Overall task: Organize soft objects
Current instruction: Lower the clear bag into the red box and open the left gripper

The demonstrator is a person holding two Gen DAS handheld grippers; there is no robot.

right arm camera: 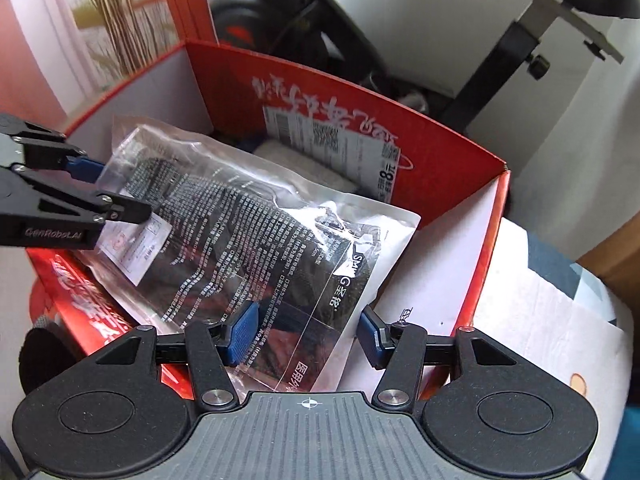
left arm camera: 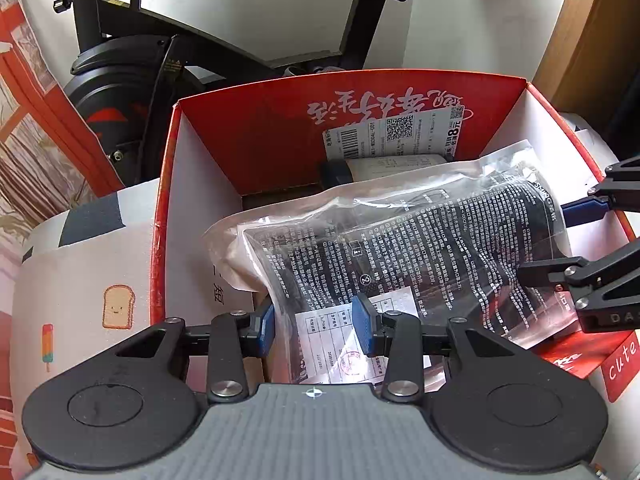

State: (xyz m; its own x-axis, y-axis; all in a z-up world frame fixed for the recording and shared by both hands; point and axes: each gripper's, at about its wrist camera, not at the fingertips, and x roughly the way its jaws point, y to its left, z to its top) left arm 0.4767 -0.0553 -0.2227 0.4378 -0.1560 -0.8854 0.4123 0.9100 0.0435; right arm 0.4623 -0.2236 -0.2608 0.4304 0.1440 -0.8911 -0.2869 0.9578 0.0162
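Observation:
A clear plastic bag with a dark soft item and white print (left arm camera: 408, 256) lies tilted inside an open red cardboard box (left arm camera: 256, 128). It also shows in the right wrist view (right arm camera: 240, 232), in the same box (right arm camera: 460, 184). My left gripper (left arm camera: 316, 326) is open, its blue pads either side of the bag's near end with a gap. My right gripper (right arm camera: 308, 332) is open around the bag's other end. Each gripper shows in the other's view, the right one (left arm camera: 560, 236) and the left one (right arm camera: 116, 192). I cannot tell whether the pads touch the bag.
A white label (left arm camera: 400, 132) and a pale item (right arm camera: 304, 164) lie deeper in the box. A black exercise bike (left arm camera: 132, 80) stands behind it. A patterned white cloth (left arm camera: 92, 280) lies left of the box. A brown board (left arm camera: 592, 40) stands at the right.

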